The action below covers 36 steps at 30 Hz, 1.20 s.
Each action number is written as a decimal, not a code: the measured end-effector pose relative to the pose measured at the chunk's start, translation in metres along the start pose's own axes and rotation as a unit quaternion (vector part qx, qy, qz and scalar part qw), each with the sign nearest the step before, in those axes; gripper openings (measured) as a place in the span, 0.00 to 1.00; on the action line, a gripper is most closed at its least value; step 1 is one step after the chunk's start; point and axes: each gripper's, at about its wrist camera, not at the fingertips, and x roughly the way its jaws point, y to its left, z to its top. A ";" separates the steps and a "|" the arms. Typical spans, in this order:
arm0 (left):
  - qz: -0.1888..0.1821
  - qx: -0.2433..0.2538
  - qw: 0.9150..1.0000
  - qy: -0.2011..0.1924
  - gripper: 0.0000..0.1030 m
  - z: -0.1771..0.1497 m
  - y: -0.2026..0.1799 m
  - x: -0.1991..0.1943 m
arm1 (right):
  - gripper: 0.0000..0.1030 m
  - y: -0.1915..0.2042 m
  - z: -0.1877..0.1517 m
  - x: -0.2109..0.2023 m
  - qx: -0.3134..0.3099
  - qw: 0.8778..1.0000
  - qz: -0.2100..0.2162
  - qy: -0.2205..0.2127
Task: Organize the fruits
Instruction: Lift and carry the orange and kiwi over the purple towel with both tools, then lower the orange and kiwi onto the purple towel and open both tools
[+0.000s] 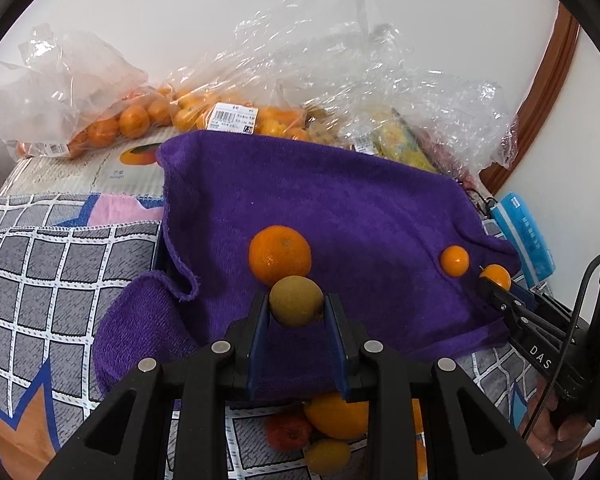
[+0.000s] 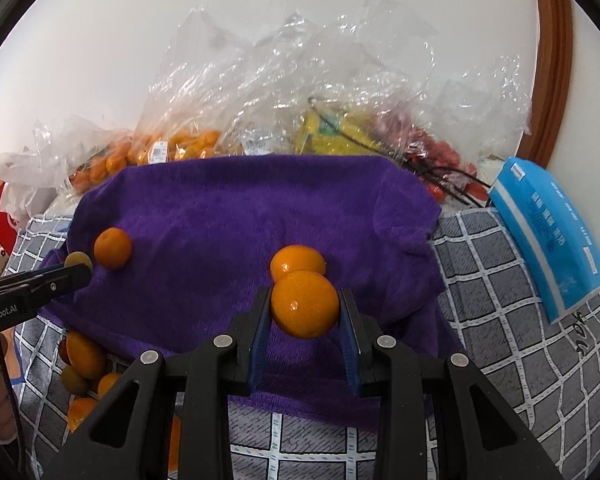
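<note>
Left wrist: clear bags [image 1: 204, 92] of oranges behind purple towel [image 1: 340, 208].

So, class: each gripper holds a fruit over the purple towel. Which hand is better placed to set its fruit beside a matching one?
The right. The right gripper holds a small orange just in front of a similar one on the purple towel. The left gripper holds a green-brown fruit, and none like it lies on the towel.
</note>
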 end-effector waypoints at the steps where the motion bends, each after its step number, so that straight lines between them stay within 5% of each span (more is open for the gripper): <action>1: 0.001 -0.001 1.000 0.003 0.26 0.000 0.000 0.001 | 0.31 0.001 -0.001 0.002 -0.001 1.000 0.000 0.002; 23: 0.020 0.002 1.000 0.021 0.26 0.000 0.005 0.012 | 0.32 0.004 -0.006 0.015 -0.007 1.000 -0.003 0.021; 27: 0.016 0.004 1.000 0.022 0.26 0.000 0.004 0.011 | 0.40 0.005 -0.006 0.012 -0.011 1.000 -0.010 0.016; 32: 0.011 0.015 1.000 0.021 0.42 -0.002 -0.003 0.007 | 0.49 0.003 -0.006 0.004 -0.002 1.000 -0.005 0.010; 36: 0.003 0.029 0.999 0.018 0.43 -0.003 -0.012 -0.002 | 0.50 0.001 -0.005 -0.006 0.005 1.000 -0.008 -0.003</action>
